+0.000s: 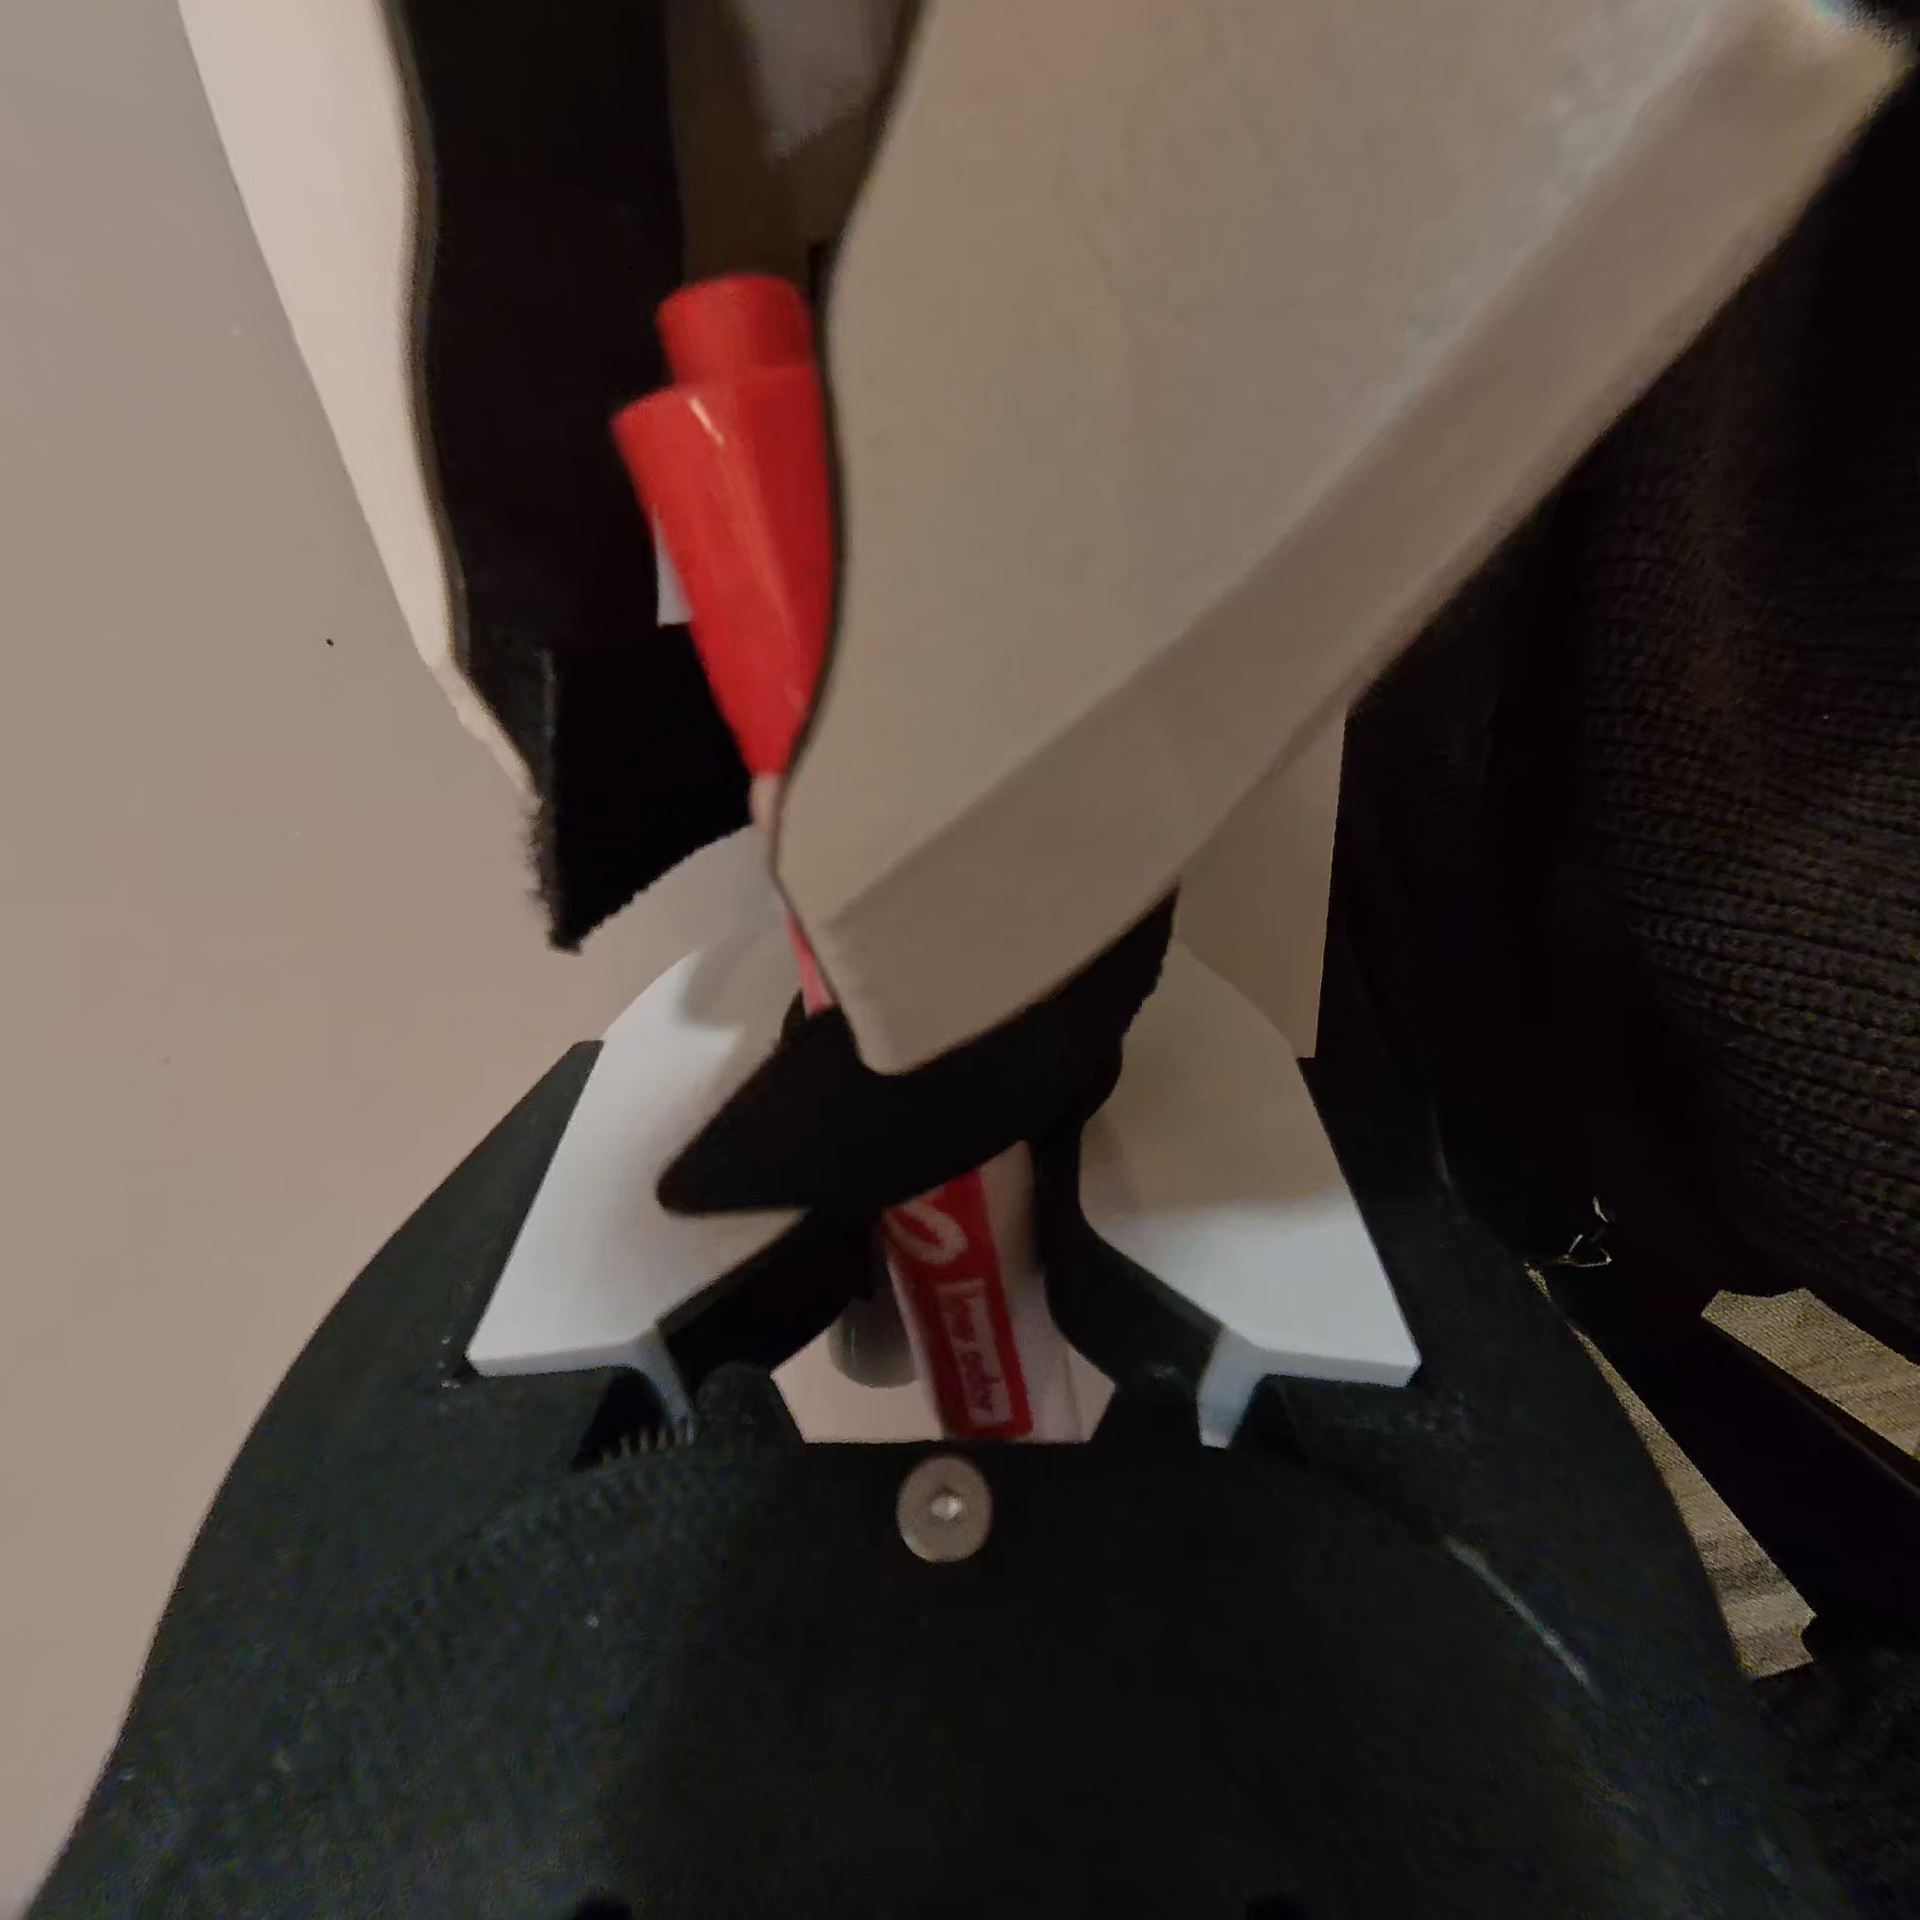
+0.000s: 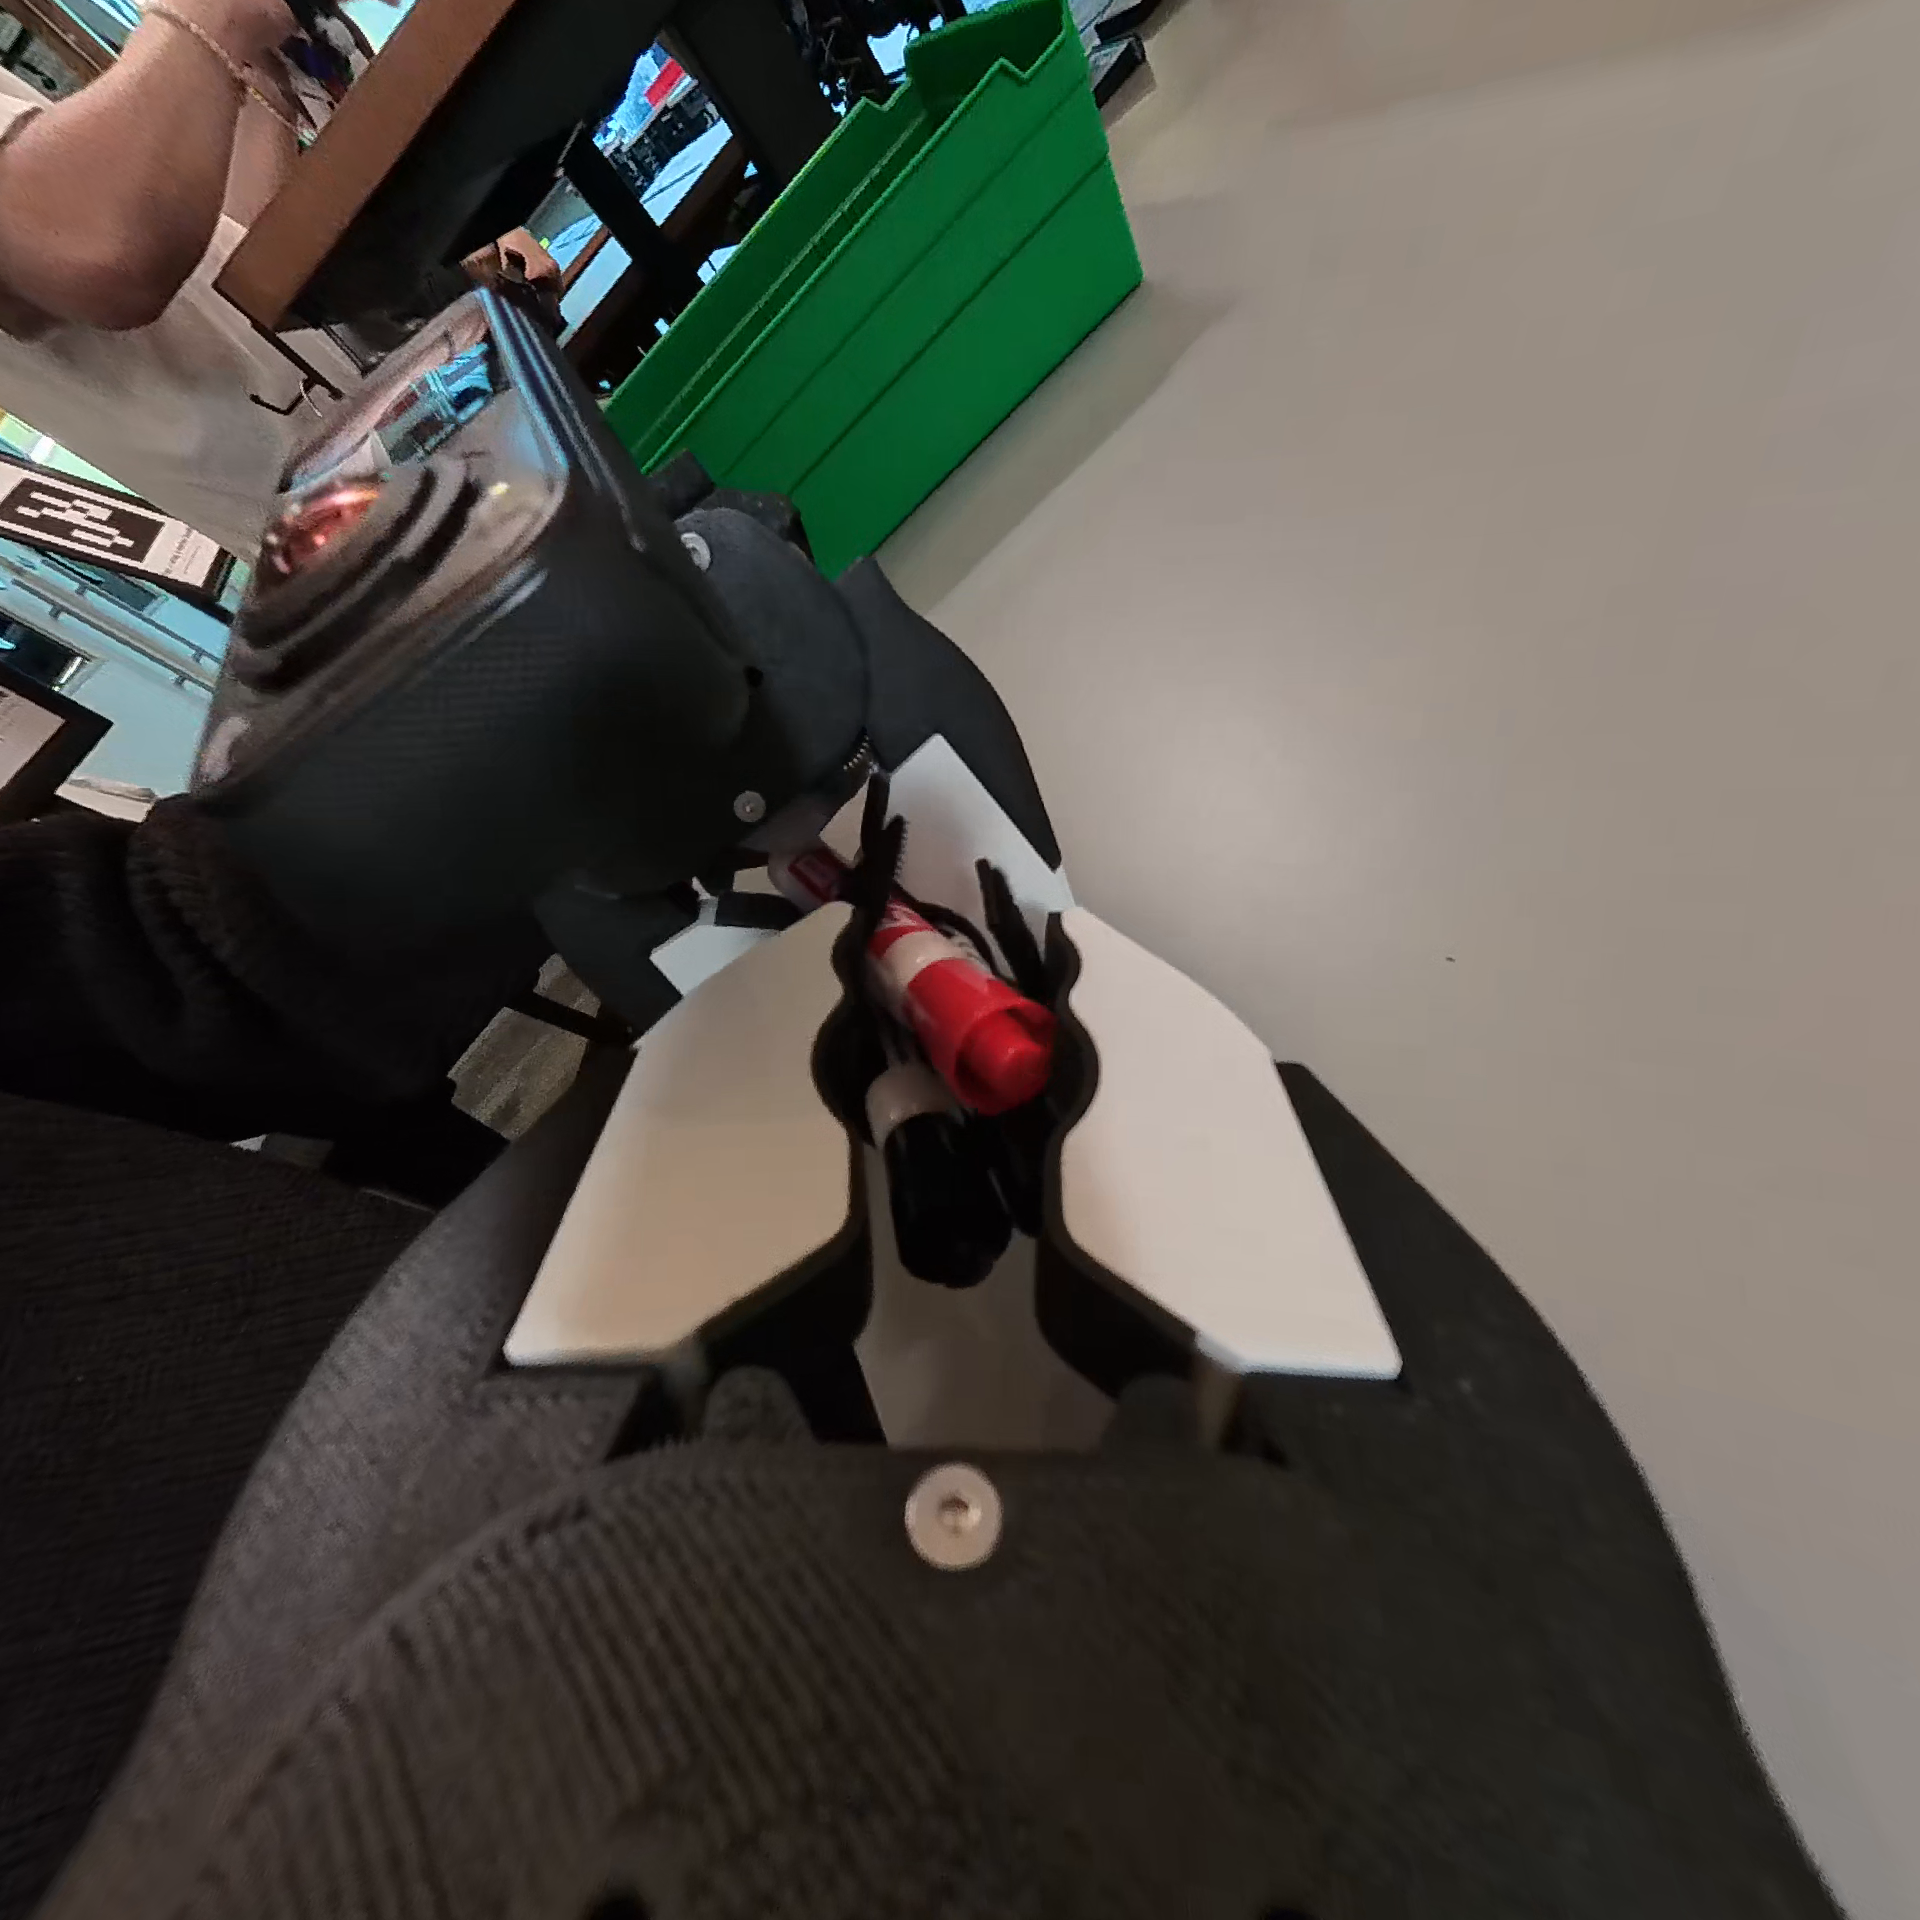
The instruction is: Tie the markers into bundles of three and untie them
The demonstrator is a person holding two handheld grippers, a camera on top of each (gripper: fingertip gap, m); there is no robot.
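A bundle of markers [image 2: 951,1049] with red caps [image 1: 732,499] and at least one black cap [image 2: 935,1205] is held between both grippers above the white table [image 2: 1507,727]. A black strap [image 1: 883,1127] wraps around the barrels. My right gripper [image 2: 951,925] is shut on the cap end of the bundle. My left gripper [image 1: 945,997] faces it and is shut on the other end, by the strap. In the left wrist view the right gripper's white fingers [image 1: 1143,520] come down from above and hide part of the bundle. The left gripper [image 2: 831,862] also shows in the right wrist view.
Stacked green bins [image 2: 914,312] stand on the table's far side. A person's bare arm [image 2: 104,187] is at the upper left beside a brown desk [image 2: 416,125]. A dark knitted sleeve [image 1: 1714,831] fills the right of the left wrist view. The gap from one gripper's tips to the other's is roughly 8 cm.
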